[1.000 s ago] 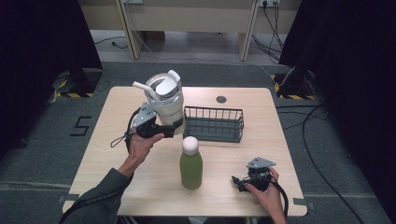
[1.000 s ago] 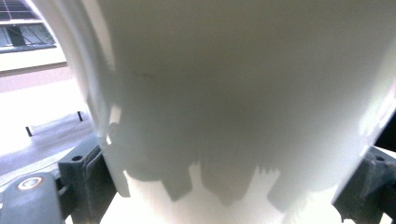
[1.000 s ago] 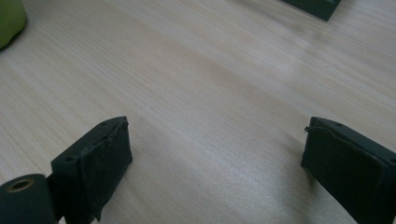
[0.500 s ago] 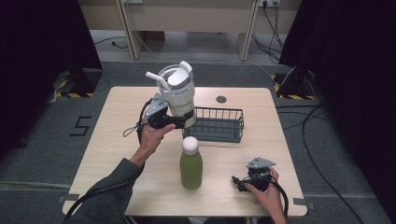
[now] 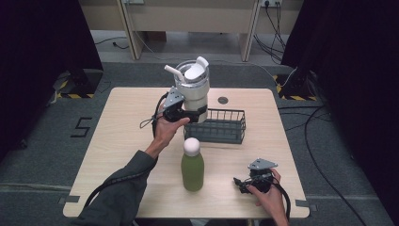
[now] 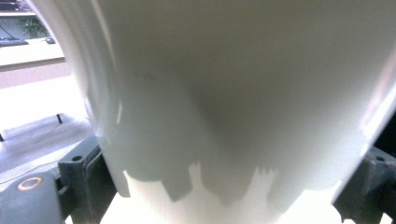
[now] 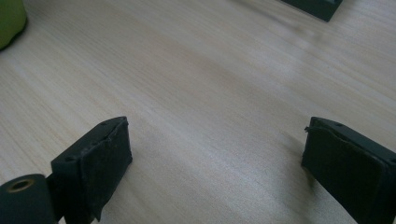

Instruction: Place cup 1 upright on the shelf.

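The worktop (image 5: 117, 141) is a pale wooden surface, and its grain shows close up under the right gripper (image 7: 215, 154). On its far half sits a dark wire basket (image 5: 221, 127), rectangular and low-walled. At the basket's left end a white tumbler (image 5: 192, 89) with a clear lid, a straw and a raised flap is held up off the worktop, roughly upright, its base over or just beside the basket's left edge; which of the two cannot be told from the high view. The left gripper (image 5: 181, 114) clamps the lower body of the tumbler from the person's side, and in the left gripper view the white wall (image 6: 233, 102) of the tumbler sits pressed between the two black jaws. Nearer the person, in the middle of the worktop, a green bottle (image 5: 192, 165) with a white cap stands upright, clear of the basket. At the near right corner, the right gripper rests low over bare wood, its jaws spread wide with nothing between them.
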`<state>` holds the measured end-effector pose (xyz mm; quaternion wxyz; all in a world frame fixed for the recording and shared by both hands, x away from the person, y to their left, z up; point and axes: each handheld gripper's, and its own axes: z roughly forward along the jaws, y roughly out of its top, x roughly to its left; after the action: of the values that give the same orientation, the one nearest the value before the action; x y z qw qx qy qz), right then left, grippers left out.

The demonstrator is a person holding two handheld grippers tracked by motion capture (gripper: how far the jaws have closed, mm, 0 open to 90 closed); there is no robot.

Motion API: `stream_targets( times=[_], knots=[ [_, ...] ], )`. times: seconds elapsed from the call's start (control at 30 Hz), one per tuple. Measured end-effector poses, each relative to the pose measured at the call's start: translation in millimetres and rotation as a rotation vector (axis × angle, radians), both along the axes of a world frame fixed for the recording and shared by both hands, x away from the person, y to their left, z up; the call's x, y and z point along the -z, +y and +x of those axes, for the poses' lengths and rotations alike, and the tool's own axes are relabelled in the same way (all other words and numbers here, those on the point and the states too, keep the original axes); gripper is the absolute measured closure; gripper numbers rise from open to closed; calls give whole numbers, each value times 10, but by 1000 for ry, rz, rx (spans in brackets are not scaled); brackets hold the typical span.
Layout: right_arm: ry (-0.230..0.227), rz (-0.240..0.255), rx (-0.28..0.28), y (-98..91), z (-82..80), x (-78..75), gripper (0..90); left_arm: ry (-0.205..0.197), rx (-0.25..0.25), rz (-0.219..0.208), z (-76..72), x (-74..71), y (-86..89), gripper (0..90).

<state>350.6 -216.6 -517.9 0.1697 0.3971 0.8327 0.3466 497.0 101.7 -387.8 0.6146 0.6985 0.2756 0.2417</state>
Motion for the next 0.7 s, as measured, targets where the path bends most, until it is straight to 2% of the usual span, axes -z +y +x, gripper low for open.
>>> stream_targets(
  times=[0.1, 0.27, 0.37, 0.47, 0.5, 0.7],
  knots=[
    [0, 0, 0, 0, 0, 0, 82, 9, 6, -15, 26, 27, -37, 108],
    [0, 0, 0, 0, 0, 0, 82, 6, -1, -13, 56, 42, -55, 108],
    [0, 0, 0, 1, 0, 0, 82, 16, -6, -31, 88, 61, -61, 107],
    [0, 0, 0, 0, 0, 0, 82, 23, -6, -30, 101, 75, -64, 107],
    [0, 0, 0, 0, 0, 0, 82, 21, -12, -15, 108, 95, -67, 107],
    [0, 0, 0, 0, 0, 0, 82, 40, -17, -15, 140, 174, -82, 107]
  ],
)
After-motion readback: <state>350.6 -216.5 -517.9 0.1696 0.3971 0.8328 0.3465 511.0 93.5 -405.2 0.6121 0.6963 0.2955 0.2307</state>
